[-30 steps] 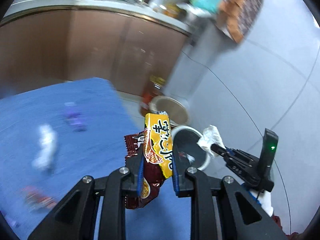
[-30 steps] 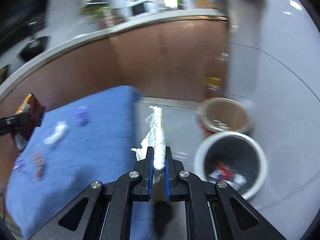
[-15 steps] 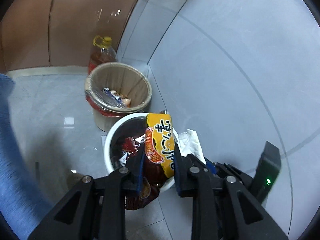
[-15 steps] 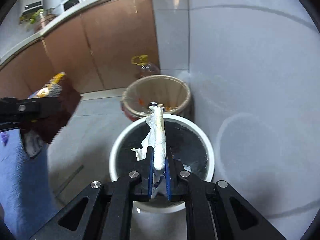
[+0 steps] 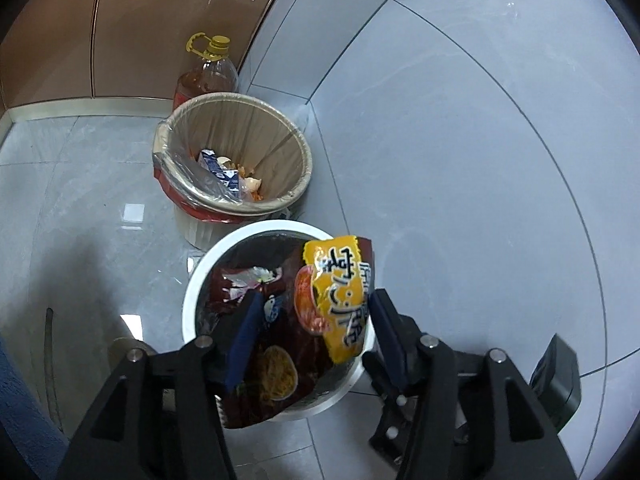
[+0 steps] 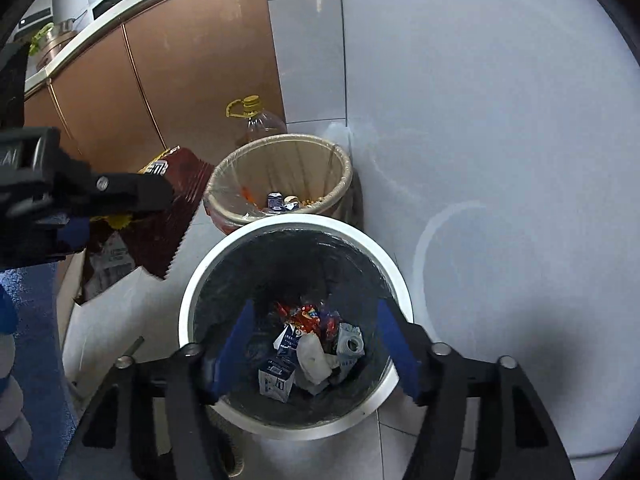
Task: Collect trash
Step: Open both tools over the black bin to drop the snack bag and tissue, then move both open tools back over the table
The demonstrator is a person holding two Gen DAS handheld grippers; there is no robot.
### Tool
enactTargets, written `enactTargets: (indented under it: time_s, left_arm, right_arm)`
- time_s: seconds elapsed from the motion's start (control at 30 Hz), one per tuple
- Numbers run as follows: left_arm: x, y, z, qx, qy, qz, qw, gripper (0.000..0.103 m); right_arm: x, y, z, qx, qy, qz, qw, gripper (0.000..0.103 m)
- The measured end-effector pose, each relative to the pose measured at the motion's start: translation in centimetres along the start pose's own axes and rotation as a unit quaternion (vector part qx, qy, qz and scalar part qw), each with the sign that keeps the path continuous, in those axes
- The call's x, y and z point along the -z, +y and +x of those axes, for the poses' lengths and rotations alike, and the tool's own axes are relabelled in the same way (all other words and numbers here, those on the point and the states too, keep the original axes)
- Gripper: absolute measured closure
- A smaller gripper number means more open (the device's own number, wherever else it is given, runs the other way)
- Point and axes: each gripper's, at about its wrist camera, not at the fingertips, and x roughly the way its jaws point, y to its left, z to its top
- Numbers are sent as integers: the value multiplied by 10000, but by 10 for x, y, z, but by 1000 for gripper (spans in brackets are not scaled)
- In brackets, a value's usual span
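Both grippers have just opened over the white bin (image 6: 394,280). Right gripper (image 6: 314,344) is empty, tissue (image 6: 314,356) dropped in. Left gripper (image 5: 312,332) jaws stand apart; wrapper (image 5: 320,312) sits loose between them, release underway.

Near bin (image 6: 192,300): on the floor (image 5: 440,140), trash inside
Far bin (image 6: 344,168): just behind near bin
Bottle (image 5: 208,72): behind far bin, against cabinet (image 6: 180,80)
Wrapper (image 5: 336,300): over near bin
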Motion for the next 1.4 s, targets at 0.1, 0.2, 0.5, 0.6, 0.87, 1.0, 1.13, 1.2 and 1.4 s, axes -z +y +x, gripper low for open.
enactTargets:
  time_s: [0.1,0.2,0.5,0.6,0.87,1.0,1.13,1.2,1.4]
  left_arm:
    - [-1,-4,-2,40,3,7,10000,48]
    - [-1,-9,-4,30,16,14,10000,48]
    - [2,-20,-22,41,17,102,9999,48]
    - [5,-24,-29,34,4,151,9999,48]
    - [23,-27,-98,-64,-829,339,9960,48]
    - [42,-24,-157,-301,-1606,357,9859,48]
    - [63,-17,-219,-537,-2074,419,9759,48]
    - [75,-12,-248,-607,-2244,415,9717,48]
    - [123,8,-335,-986,-2779,366,9548,48]
  right_arm:
    - [2,4,-6,41,-20,-24,10000,34]
    - [6,7,-13,84,-41,-88,9999,27]
    - [12,11,-32,220,-100,-124,9996,23]
    - [12,15,-44,250,-190,-182,9993,19]
    - [4,28,-83,196,-583,-236,9978,11]
    - [-2,41,-125,182,-1145,-260,9929,6]
    - [-4,59,-181,169,-1912,-302,9809,1]
    - [-3,68,-209,115,-2303,-347,9724,0]
    - [4,97,-272,-707,-2967,-477,9512,0]
